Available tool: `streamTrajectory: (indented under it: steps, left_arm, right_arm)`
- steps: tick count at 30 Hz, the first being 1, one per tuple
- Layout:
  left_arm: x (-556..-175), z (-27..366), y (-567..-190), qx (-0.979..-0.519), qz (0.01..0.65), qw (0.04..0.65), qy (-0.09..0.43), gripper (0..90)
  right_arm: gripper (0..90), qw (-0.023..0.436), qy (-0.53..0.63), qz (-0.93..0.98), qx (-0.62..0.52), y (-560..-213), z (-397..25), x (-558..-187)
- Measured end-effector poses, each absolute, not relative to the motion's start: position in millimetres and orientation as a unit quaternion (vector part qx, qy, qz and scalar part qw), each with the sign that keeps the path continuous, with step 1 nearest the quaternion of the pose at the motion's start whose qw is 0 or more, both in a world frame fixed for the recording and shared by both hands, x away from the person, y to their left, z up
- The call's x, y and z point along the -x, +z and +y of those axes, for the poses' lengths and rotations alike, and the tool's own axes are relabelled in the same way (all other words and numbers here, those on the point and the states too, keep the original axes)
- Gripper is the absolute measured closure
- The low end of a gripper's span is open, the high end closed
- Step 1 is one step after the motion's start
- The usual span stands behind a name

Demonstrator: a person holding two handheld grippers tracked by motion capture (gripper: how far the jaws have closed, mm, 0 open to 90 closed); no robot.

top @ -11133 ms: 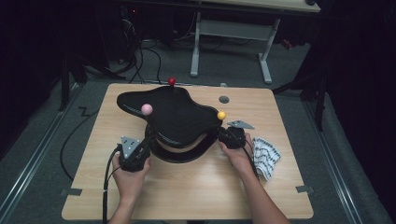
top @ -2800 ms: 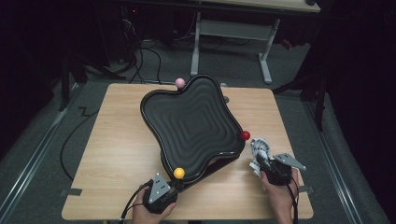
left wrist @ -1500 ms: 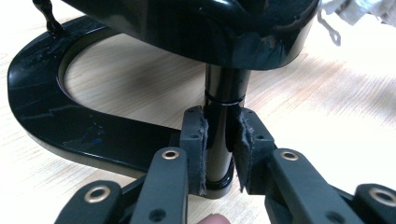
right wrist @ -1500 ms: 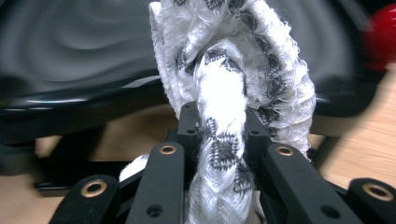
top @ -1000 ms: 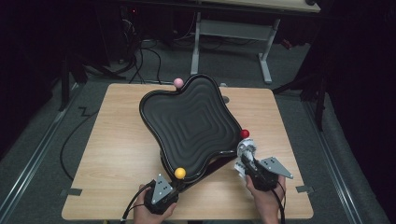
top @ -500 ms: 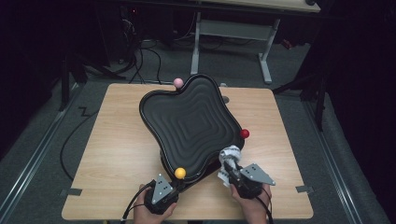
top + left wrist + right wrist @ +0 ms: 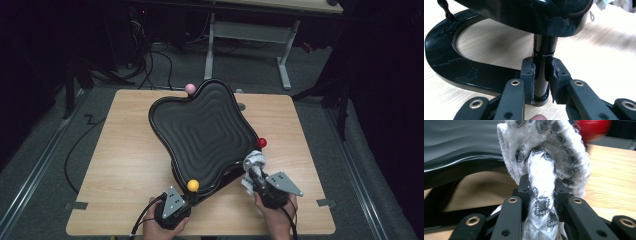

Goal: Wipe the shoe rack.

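Note:
A black wavy tray (image 7: 200, 130) stands tilted on a black stand, with a pink ball (image 7: 190, 88), a red ball (image 7: 261, 142) and a yellow ball (image 7: 193, 185) at its rim. At the near edge my left gripper (image 7: 186, 199) is shut on the stand's black post (image 7: 541, 72), just under the tray's underside (image 7: 524, 15). My right gripper (image 7: 252, 173) is shut on a white cloth with a grey pattern (image 7: 254, 161), held against the tray's near right edge below the red ball (image 7: 594, 128). The bunched cloth (image 7: 541, 172) hides that gripper's fingertips (image 7: 541, 187).
The stand's curved black base (image 7: 449, 67) lies on the wooden table (image 7: 120, 165). A small grey disc (image 7: 242, 106) sits behind the tray. Cables and a second table's legs (image 7: 285, 55) are on the floor beyond.
My right gripper has carried the cloth left and forward from the table's near right to the tray's edge. The left gripper has stayed on the post.

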State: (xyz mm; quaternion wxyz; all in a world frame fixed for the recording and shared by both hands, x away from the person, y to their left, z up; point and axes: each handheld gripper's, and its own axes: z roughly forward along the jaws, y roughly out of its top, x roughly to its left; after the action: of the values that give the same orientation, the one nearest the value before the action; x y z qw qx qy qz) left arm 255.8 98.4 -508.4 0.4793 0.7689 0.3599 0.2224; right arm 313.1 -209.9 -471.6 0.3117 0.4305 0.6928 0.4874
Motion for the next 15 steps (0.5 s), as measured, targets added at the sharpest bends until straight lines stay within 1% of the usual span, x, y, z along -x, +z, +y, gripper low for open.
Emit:
streamTrajectory:
  steps: [4, 9, 12, 15]
  left_arm:
    - [-256.0, 99.8, -509.2, -0.768, 0.357, 0.483, 0.221, 74.8]
    - [-254.2, 100.9, -510.4, -0.768, 0.362, 0.482, 0.219, 73.9]
    - [-252.5, 101.8, -513.0, -0.775, 0.368, 0.469, 0.212, 72.6]
    - [-252.0, 102.1, -512.3, -0.773, 0.367, 0.471, 0.215, 73.7]
  right_arm:
    - [74.2, 0.305, 0.487, 0.676, -0.461, -471.9, -230.7, -329.9]
    - [73.0, 0.301, 0.482, 0.667, -0.482, -481.9, -247.1, -350.9]
    - [72.8, 0.291, 0.488, 0.666, -0.483, -485.9, -249.4, -355.8]
    - [73.1, 0.293, 0.485, 0.672, -0.477, -483.7, -245.8, -350.7]
